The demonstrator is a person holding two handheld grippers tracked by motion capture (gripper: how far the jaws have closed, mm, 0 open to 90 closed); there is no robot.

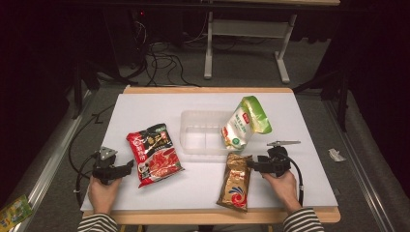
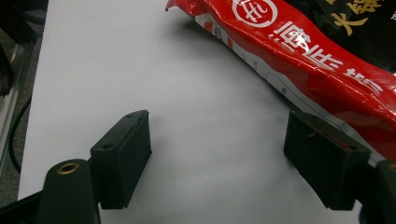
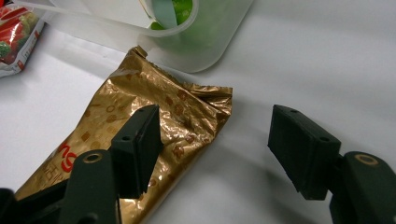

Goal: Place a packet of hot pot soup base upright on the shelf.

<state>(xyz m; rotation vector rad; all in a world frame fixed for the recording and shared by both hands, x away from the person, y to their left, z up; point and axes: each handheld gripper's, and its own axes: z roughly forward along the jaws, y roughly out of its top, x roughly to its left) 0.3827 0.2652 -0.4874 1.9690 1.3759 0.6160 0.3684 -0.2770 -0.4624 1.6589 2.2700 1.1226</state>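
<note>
We hold the right gripper point(image 1: 252, 164) low at the near right of the table point(image 1: 309, 159), jaws spread wide with nothing pinched, just beside the upper corner of the gold packet point(image 1: 236, 181). That packet lies flat near the front edge, just near of the clear tub point(image 1: 200, 133), where a green and white bag point(image 1: 244, 124) leans. Our left gripper point(image 1: 126, 167) rests open beside the red packet point(image 1: 153, 154), at its left.

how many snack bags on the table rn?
3: a red-and-black bag front left by the left gripper, a gold bag front centre beside the right gripper, a green-and-white bag leaning in the clear bin.
</note>
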